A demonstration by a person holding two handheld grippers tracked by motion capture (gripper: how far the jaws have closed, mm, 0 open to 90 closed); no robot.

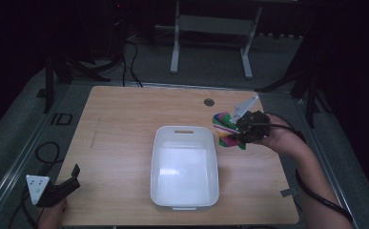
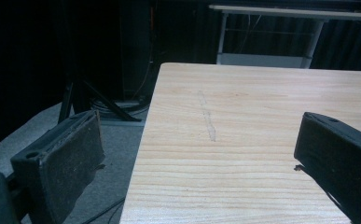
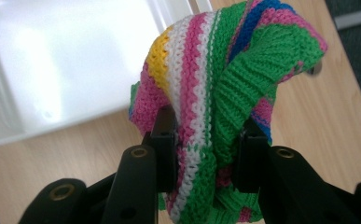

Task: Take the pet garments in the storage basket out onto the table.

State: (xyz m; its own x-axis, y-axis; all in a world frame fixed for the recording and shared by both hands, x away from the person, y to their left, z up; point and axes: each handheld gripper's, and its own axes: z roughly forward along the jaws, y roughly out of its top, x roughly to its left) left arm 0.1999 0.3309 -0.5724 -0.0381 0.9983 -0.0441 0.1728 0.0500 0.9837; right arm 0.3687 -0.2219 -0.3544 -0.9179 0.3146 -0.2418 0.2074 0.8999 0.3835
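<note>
A: Right gripper view: the right gripper (image 3: 206, 154) has its jaws clamped on a striped knitted cloth (image 3: 225, 79), bunched up and held in the air just right of the white bin (image 1: 184, 164).

B: The risk?

A: Only a fold is pinched, I think. The cloth could slip free and land on the table (image 1: 120, 138) beside the bin, or a hanging end could catch the bin's rim.

B: The other hand?

A: The left gripper (image 1: 60, 188) rests well left of the bin, jaws apart, holding nothing.
</note>
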